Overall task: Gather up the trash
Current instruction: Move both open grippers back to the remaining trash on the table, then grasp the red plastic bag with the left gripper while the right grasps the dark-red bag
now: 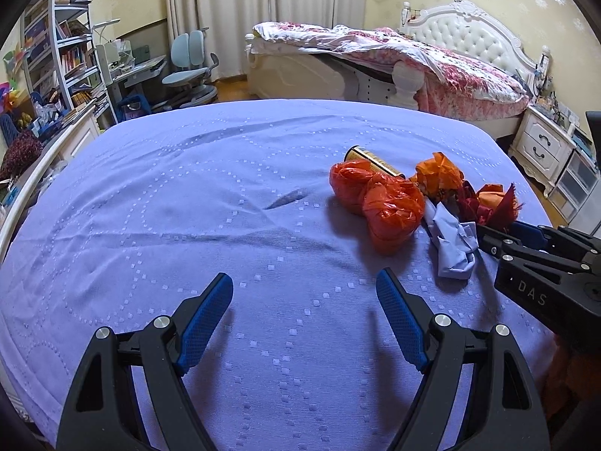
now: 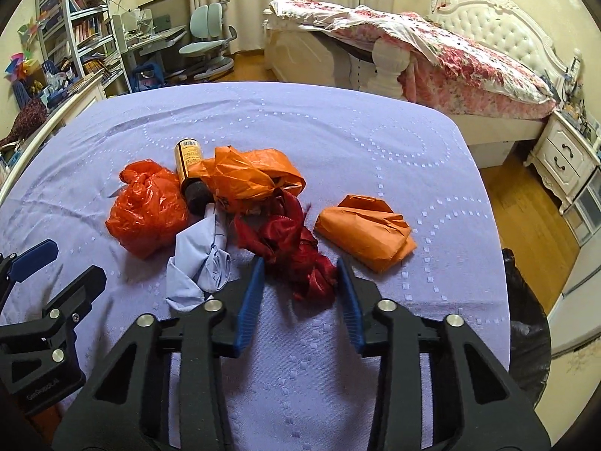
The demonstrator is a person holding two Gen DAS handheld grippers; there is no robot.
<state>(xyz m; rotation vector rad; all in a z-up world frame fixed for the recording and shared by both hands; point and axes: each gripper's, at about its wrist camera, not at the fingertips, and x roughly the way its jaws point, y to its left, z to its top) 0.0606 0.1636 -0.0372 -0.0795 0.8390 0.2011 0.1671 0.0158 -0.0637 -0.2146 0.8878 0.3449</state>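
Evidently the left gripper [image 1: 304, 293] hangs wide open and empty over bare bedspread [image 1: 169, 206] — trash sits toward the right edge. Seen from the right wrist, the right gripper [image 2: 299, 276] straddles the red ribbon [image 2: 296, 259], pads beside it, contact unclear — next, pinch and lift.

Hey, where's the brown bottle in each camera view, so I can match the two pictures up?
Left wrist view: bottle right of centre, lying behind the red bag, mostly hidden.
Right wrist view: bottle left of centre, between the red bag and an orange bag.
Shared landmark: the crumpled pale blue cloth just in front of the bottle.
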